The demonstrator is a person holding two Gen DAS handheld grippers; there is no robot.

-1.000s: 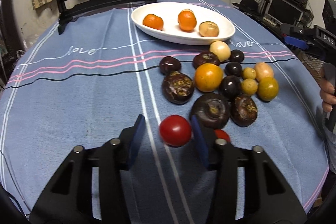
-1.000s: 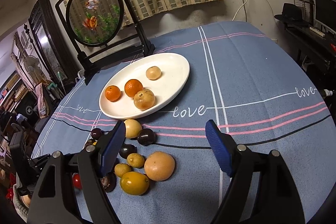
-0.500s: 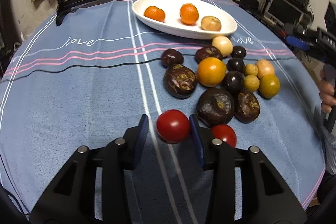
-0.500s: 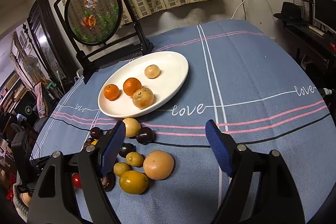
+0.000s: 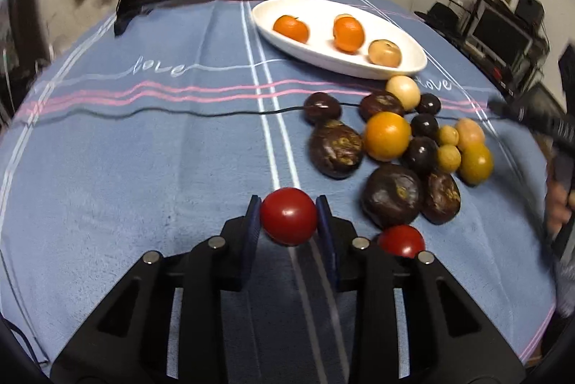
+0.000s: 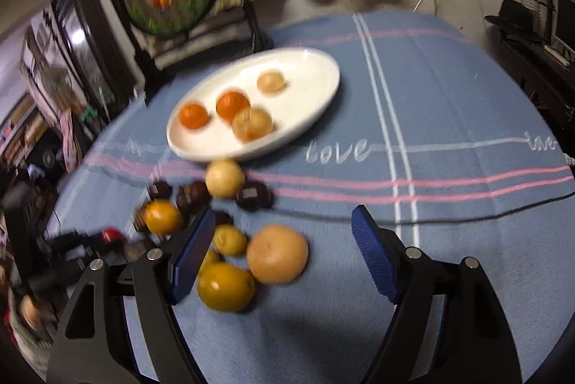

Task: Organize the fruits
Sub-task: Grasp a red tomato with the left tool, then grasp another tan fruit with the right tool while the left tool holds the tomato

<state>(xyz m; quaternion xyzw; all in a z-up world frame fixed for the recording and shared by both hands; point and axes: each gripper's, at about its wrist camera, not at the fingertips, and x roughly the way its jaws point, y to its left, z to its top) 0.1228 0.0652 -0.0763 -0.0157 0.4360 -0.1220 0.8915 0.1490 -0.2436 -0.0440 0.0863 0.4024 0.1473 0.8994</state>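
1. Left gripper (image 5: 289,220): fingers (image 5: 251,229) clenched on a red tomato (image 5: 288,216), both blue pads pressed to its sides. Tomato sits low over the blue cloth (image 5: 143,150) on the bench, near edge; can't tell if it's lifted or touching.
2. Second tomato (image 5: 400,239) just right of the left gripper, lower part cut off by the finger frame.
3. Beyond it, the loose pile: dark fruits (image 5: 391,195), an orange (image 5: 387,136), small yellow-green ones (image 5: 475,163), packed touching.
4. White oval plate (image 5: 413,67) further back, two small oranges (image 5: 291,28) and a tan fruit (image 5: 384,52) in it.
5. Right gripper (image 6: 284,251): fingers (image 6: 375,258) spread wide, released, gripping nothing. A pale orange fruit (image 6: 277,253) lies on the cloth between them, not touched.
6. Right view is motion-blurred; dark fruits there are hard to identify. Yellow fruit (image 6: 225,287) is partly hidden by the left-hand finger.
7. Person's hand (image 5: 559,208) at the far right edge of the left view, blurred and cut off.
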